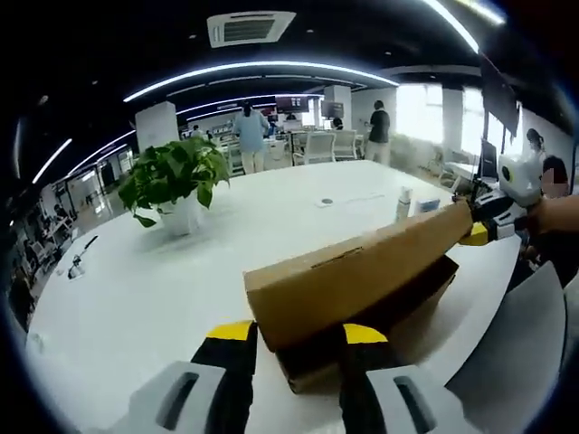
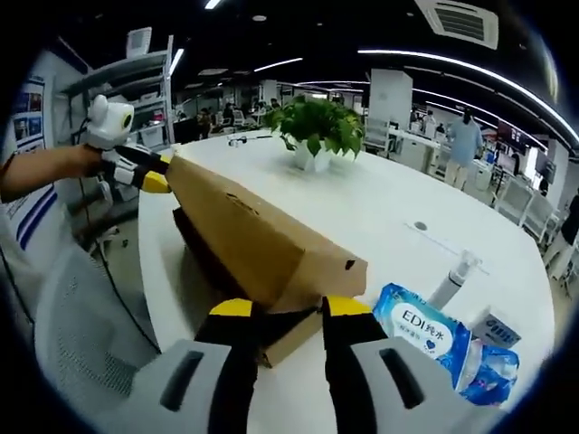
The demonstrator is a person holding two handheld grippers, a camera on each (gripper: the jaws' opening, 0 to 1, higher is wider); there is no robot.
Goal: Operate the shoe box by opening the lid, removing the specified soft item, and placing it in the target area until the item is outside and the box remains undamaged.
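A brown cardboard shoe box sits on the white table. Its lid is lifted and tilted above the base. My left gripper is shut on the lid's near end, yellow tips on either side. My right gripper holds the far end. In the right gripper view the same lid runs from my right gripper, shut on its corner, back to my left gripper. The base lies underneath. The lid hides the inside of the box.
A potted plant stands mid-table. A blue pack of wipes and a spray bottle lie right of the box. A grey chair is at the table edge. People stand far back.
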